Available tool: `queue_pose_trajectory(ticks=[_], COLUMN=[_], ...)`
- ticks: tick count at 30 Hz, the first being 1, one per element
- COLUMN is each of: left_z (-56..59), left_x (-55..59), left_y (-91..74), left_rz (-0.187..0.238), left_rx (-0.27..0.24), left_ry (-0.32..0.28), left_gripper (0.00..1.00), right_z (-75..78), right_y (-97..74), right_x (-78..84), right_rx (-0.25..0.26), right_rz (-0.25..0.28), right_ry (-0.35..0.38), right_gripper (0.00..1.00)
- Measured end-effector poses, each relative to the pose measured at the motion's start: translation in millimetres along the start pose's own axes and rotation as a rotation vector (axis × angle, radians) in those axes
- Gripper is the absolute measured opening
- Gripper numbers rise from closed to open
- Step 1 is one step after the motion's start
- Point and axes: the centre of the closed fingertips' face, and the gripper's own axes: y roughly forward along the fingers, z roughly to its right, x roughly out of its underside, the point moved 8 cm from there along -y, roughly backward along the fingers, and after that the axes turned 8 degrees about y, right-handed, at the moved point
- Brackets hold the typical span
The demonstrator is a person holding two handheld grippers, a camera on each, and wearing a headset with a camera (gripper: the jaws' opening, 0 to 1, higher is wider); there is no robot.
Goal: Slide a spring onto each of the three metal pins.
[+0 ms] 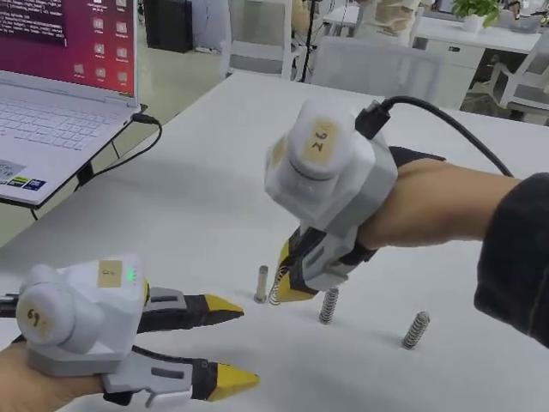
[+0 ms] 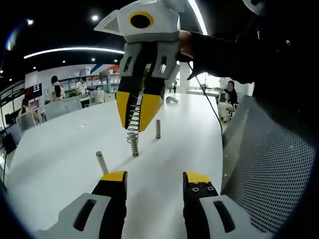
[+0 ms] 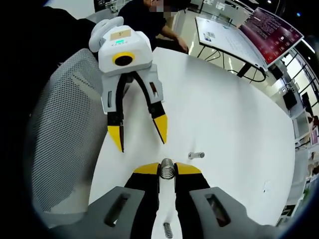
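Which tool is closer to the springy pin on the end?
Right. The right tool is by the middle pin, one away from the end pin; the left tool is past the bare pin.

Count: 3 springs (image 1: 328, 305), 2 upright on the counter (image 1: 214, 172), 1 spring (image 1: 276, 290) in the right gripper (image 1: 286, 276). 1 bare metal pin (image 1: 262, 283). 2 grippers incl. left gripper (image 1: 247, 342). 1 laptop (image 1: 51, 129).

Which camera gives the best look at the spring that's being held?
The left gripper view: the spring shows side-on, along its length, between the right gripper's yellow tips. The right gripper view sees it end-on, just a ring of coil. In the head view it peeks out beside the gripper.
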Motion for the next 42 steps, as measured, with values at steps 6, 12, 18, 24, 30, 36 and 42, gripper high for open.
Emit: queue_pose_trajectory(ticks=[6, 12, 18, 24, 30, 36, 42], left_z=[0.6, 1.3, 3.2, 4.5, 7.0, 7.7, 6.9], left_x=[2.8, 4.5, 5.9, 6.7, 5.3, 6.7, 8.8], left_y=[-1.6, -3.5, -3.9, -4.2, -3.1, -3.5, -5.1], left_rz=[-0.001, 0.002, 0.007, 0.005, 0.011, 0.011, 0.009], left_rx=[-0.006, -0.012, -0.008, -0.007, 0.002, 0.003, -0.001], left_ry=[-0.011, -0.038, -0.061, -0.07, -0.071, -0.077, -0.083], left_gripper=[0.48, 0.57, 0.66, 0.7, 0.75, 0.77, 0.77], right_z=[12.3, 22.1, 35.7, 46.3, 53.4, 57.5, 61.2], right_y=[-2.5, -3.3, 1.3, 12.4, 24.8, 33.1, 41.2], right_x=[-2.3, -7.4, -10.9, -12.0, -9.7, -9.0, -10.0], right_rx=[0.021, 0.038, 0.054, 0.049, 0.039, 0.028, 0.019], right_rz=[0.002, 0.007, -0.004, -0.015, -0.033, -0.041, -0.05], right_ry=[0.002, 0.001, 0.0, 0.008, 0.021, 0.031, 0.033], right_gripper=[0.09, 0.09, 0.09, 0.09, 0.09, 0.09, 0.09])
